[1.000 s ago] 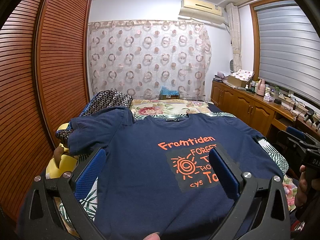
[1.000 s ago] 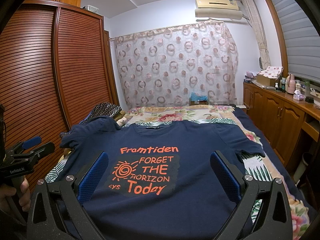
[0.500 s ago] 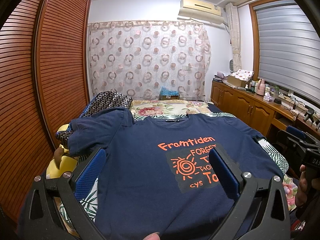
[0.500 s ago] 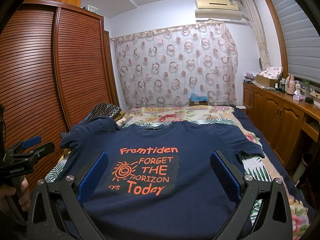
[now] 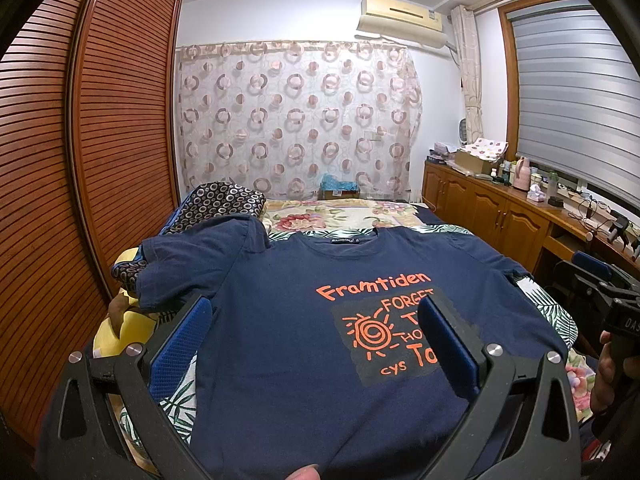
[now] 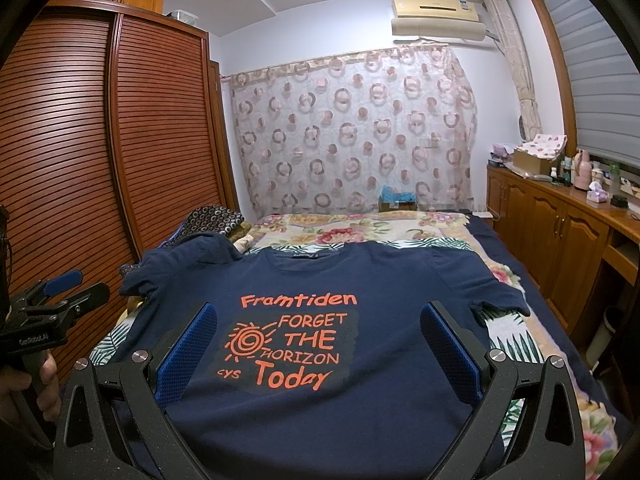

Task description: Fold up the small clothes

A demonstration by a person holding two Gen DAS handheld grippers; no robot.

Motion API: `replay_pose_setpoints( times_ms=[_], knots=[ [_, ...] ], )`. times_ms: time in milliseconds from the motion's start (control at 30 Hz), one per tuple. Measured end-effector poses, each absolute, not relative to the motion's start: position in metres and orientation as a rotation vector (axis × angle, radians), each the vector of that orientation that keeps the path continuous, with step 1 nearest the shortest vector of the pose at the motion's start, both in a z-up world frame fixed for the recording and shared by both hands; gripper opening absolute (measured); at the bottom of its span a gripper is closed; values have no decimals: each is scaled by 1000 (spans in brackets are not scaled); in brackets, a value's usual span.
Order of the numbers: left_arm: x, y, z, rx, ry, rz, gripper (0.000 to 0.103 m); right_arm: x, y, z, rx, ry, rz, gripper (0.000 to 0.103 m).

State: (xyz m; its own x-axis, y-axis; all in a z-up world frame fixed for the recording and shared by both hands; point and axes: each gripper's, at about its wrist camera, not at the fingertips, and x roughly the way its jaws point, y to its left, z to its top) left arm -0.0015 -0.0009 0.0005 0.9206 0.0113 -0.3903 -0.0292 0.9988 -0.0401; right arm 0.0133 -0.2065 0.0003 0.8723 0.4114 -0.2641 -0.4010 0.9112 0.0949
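A navy T-shirt (image 5: 280, 320) with orange print lies face up and spread flat on the bed, collar toward the far end; it also shows in the right wrist view (image 6: 380, 280). Its left sleeve (image 5: 192, 256) is bunched up over a pillow. My left gripper (image 5: 316, 320) is open and empty, held above the shirt's lower left part. My right gripper (image 6: 320, 328) is open and empty above the shirt's lower middle. Each gripper shows at the edge of the other's view: the right one (image 5: 600, 284), the left one (image 6: 60, 292).
The bed (image 6: 360, 228) has a floral cover. A patterned pillow (image 5: 220, 204) lies at its far left. A slatted wooden wardrobe (image 6: 100, 140) stands along the left. A wooden cabinet (image 6: 560, 232) with bottles and boxes runs along the right. A curtain (image 5: 296, 120) hangs behind.
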Motion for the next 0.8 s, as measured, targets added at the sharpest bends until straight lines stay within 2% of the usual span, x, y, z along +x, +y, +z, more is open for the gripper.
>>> replay_pose_setpoints(
  times_ms=[400,800],
  knots=[
    [1,15,6,-45,432,37,103,23,-200,-4,33,295,458,102],
    [25,81,-32,-69,486,81,103,65,-181,-15,-43,324,504,102]
  ],
)
